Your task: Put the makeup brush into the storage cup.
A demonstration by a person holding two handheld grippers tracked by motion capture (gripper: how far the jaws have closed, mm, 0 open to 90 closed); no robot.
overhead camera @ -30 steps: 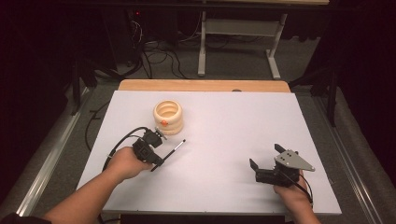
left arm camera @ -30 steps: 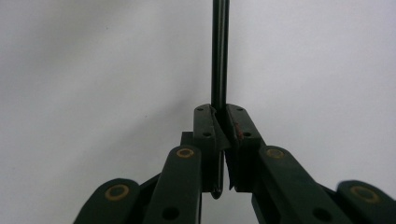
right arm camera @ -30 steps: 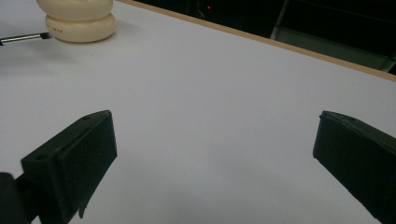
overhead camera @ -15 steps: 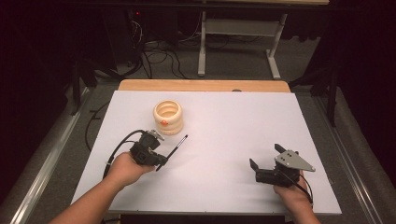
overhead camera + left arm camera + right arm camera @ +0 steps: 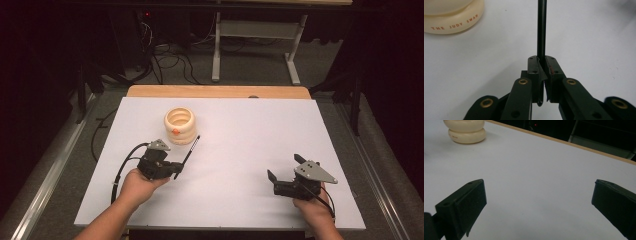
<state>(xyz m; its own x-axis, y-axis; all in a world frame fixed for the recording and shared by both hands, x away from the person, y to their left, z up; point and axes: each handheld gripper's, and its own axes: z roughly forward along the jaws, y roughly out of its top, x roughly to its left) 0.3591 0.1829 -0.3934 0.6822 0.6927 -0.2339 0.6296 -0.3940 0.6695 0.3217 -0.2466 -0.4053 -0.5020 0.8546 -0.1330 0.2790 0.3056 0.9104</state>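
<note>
The left tool has edged toward the cream holder, clenched on the black pen; right tool released.

Overhead view; two close jaw-level views

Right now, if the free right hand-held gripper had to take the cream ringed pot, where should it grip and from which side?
Best guess: straddle the cream ringed pot at the groove between its stacked bulges, coming in level from its right side. The bulges should stop slipping, and the black pen in the left hand-held gripper crowds the near side. The right hand-held gripper is open.
</note>
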